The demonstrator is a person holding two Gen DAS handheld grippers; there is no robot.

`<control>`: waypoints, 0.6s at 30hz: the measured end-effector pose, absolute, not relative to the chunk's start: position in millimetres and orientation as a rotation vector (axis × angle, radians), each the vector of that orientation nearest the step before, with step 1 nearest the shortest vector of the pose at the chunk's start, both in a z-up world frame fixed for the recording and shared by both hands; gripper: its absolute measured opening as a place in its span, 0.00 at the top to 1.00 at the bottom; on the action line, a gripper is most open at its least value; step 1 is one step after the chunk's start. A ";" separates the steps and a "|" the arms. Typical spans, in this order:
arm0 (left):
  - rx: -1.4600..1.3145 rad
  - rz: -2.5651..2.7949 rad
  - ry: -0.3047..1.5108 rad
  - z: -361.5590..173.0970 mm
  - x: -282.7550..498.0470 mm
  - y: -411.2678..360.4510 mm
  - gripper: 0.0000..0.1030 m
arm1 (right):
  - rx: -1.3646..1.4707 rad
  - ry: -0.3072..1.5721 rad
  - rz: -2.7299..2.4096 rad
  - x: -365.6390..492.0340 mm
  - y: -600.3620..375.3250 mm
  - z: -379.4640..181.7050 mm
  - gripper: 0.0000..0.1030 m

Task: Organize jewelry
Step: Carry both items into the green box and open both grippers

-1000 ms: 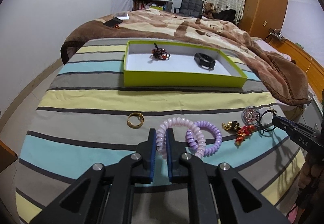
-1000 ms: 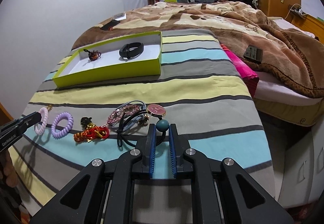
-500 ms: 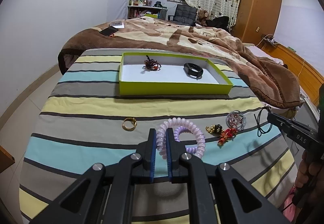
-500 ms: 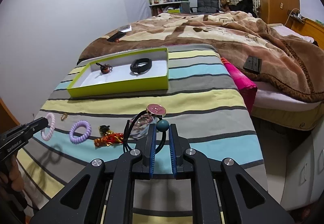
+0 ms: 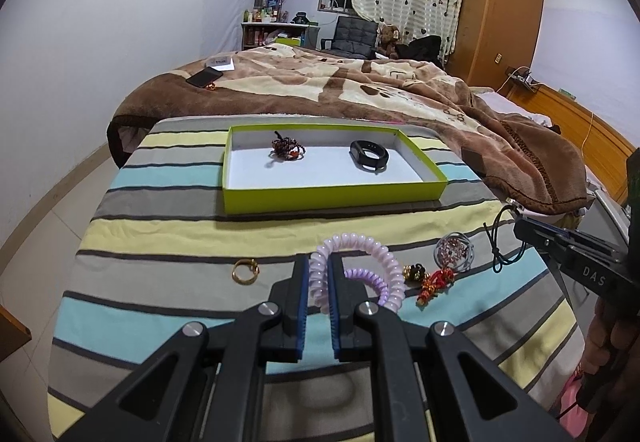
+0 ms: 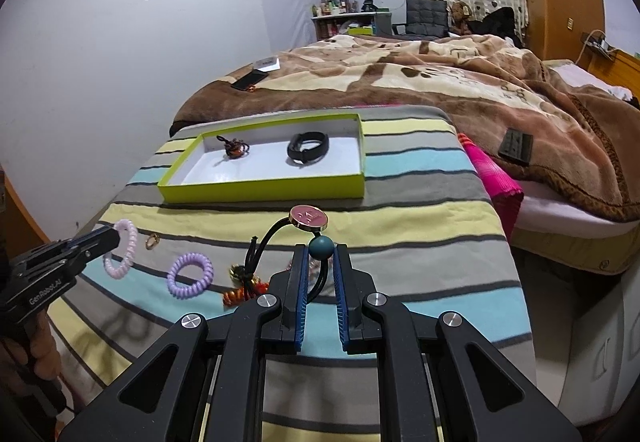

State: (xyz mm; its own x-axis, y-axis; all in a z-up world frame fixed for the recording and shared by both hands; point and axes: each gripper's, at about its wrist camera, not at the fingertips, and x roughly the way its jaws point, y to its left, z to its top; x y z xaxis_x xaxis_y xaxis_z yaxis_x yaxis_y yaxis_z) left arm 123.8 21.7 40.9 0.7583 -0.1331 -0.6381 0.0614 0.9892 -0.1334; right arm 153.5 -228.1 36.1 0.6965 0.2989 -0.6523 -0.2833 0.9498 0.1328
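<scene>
Now both picks are off the bed; a second ago the pink coil hair tie (image 5: 362,248) lay on the striped bedspread (image 5: 160,234) against the purple coil tie (image 5: 366,278), and the black cord (image 6: 280,234) with its pink disc charm (image 6: 309,218) sat tangled among the loose pieces; since then each has been lifted clear and hangs in the air. The left gripper (image 5: 319,282) is pinching the pink coil, its blue pads pressed against the loop's near side; the right gripper (image 6: 321,274) is closed on the cord just below its teal bead (image 6: 321,247), the disc standing up beyond the tips.

Left behind on the stripes are the purple tie, the gold ring (image 5: 245,272), the red and gold charm (image 5: 434,282) and the sparkly round piece (image 5: 454,254), all near one another at the bed's near edge. The green tray (image 5: 332,196) sits further back, well apart from them, already holding a beaded bracelet (image 5: 287,150) and a black wristband (image 5: 369,155), with bare white floor between and in front of them.

So, by my reading, the grasp step is done for two items at once and the carry to the tray comes next; the dangling cord may swing or snag the pile.
</scene>
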 end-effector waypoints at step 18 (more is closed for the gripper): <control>-0.044 -0.106 0.677 57.4 197.2 18.5 0.91 | -0.038 0.740 0.366 215.9 -195.4 44.5 0.88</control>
State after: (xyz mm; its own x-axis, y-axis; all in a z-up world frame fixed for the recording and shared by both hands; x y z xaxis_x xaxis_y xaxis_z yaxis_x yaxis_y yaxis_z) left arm 197.2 18.5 57.4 0.7740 -0.1119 -0.6232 0.0830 0.9937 -0.0753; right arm 215.9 -195.4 44.5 0.6782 0.3128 -0.6650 -0.3391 0.9360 0.0944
